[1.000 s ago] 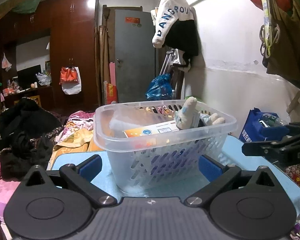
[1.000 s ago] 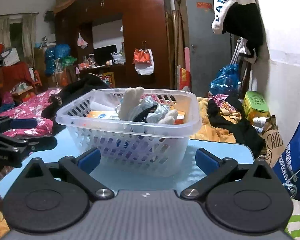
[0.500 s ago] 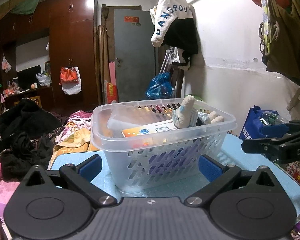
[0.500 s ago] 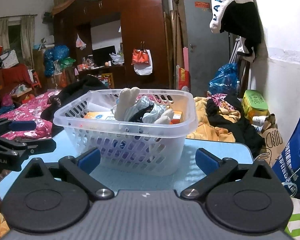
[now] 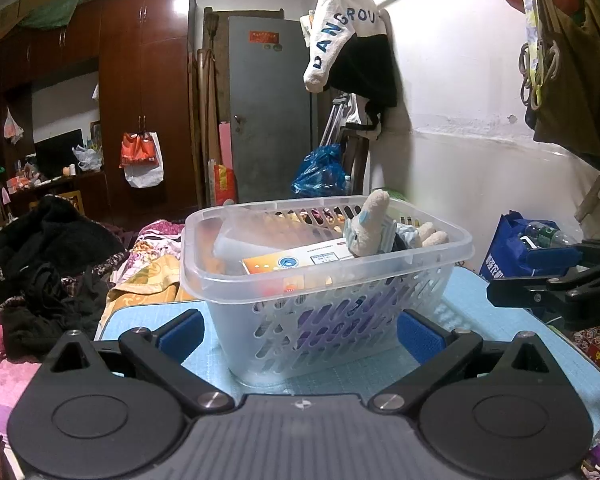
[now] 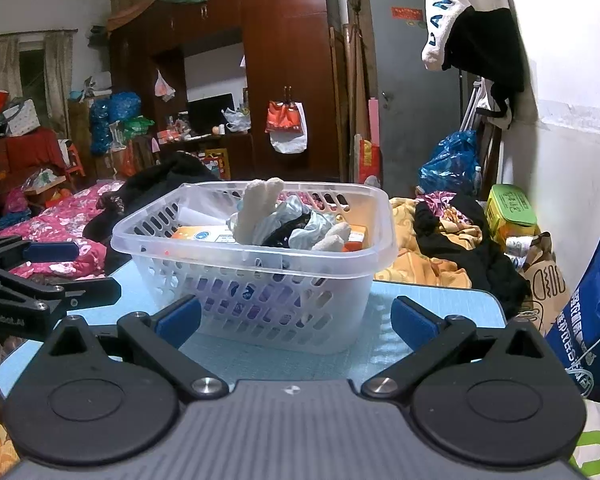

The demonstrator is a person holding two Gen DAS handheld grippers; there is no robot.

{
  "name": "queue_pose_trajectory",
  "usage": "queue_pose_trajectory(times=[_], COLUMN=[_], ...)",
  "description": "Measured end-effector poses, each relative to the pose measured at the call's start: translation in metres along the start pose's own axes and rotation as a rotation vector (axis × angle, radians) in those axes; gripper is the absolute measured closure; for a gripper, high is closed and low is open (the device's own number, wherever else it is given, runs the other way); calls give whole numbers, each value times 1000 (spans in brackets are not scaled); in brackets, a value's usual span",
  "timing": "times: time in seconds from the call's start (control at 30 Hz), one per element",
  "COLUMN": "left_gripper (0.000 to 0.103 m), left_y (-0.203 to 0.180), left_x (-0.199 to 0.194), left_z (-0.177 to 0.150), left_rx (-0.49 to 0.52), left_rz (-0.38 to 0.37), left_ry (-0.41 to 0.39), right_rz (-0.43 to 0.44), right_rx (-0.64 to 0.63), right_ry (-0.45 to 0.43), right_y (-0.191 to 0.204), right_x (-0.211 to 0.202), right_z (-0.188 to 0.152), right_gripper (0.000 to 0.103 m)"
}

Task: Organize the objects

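Note:
A clear plastic basket (image 5: 380, 298) (image 6: 352, 252) stands on a light blue table (image 5: 496, 320) (image 6: 432, 300). Inside it lie a plush toy (image 5: 370, 224) (image 6: 256, 208), an orange and white box (image 5: 300, 258) (image 6: 198, 234) and pale and dark cloth (image 6: 300, 226). My left gripper (image 5: 298, 330) is open, low over the table, its blue pads on either side of the basket's near end without touching it. My right gripper (image 6: 296, 318) is open too and holds nothing. Each gripper shows at the edge of the other's view: the right gripper (image 5: 556, 280), the left gripper (image 6: 40, 268).
A bed with piled dark clothes (image 5: 40, 264) and a pink cover (image 6: 60, 220) lies beyond the table. A blue bag (image 5: 516, 246) (image 6: 588, 320) stands by the white wall (image 5: 460, 120). A green-lidded box (image 6: 510, 212) and a wardrobe (image 5: 148, 100) are behind.
Both grippers have drawn back a little from the basket, which looks slightly smaller and farther in both views. Both grippers stay open.

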State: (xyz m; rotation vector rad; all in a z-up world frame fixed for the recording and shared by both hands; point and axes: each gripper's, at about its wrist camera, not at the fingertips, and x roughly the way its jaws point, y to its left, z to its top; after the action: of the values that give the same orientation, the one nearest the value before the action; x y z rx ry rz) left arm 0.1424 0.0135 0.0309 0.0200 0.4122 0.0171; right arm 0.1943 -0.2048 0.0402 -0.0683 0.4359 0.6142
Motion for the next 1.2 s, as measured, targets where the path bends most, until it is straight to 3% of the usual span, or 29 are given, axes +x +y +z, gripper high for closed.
queue_pose_trajectory(times=[1.2], left_gripper=[0], left_y=[-2], left_x=[3], left_z=[-1], left_rx=[-9], left_rz=[2], left_ry=[6], right_rz=[8], right_rx=[3], right_ry=[1], right_y=[0], right_x=[-1], right_z=[-3], right_gripper=[0])
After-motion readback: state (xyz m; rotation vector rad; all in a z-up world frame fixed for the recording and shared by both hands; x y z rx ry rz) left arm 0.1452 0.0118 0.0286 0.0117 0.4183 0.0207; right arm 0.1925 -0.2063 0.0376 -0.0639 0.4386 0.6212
